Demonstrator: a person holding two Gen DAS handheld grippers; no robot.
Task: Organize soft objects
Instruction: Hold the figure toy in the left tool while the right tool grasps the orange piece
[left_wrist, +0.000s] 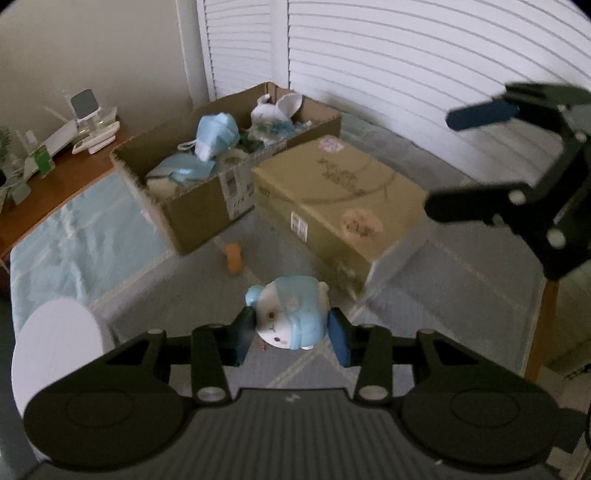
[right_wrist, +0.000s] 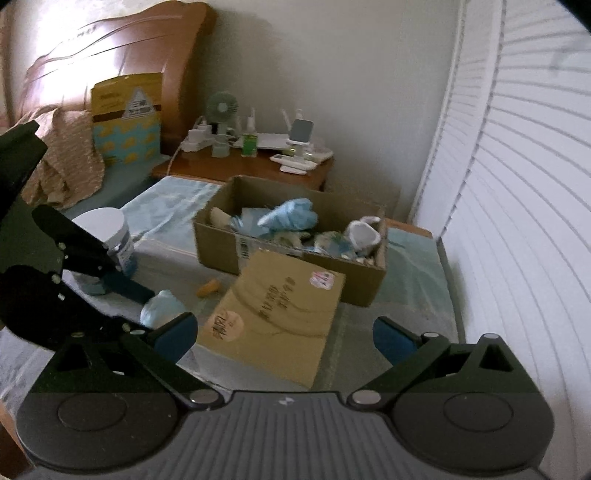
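Left gripper: jaws clenched on a rounded blue-and-white plush toy, blue pads pressed to its soft sides, low over the quilted pale bed cover. Right gripper: jaws released, spread wide, nothing between them, above a flat closed cardboard box. Beyond, an open corrugated carton heaped with crumpled blue and white soft things. Small orange lump lying near the carton.
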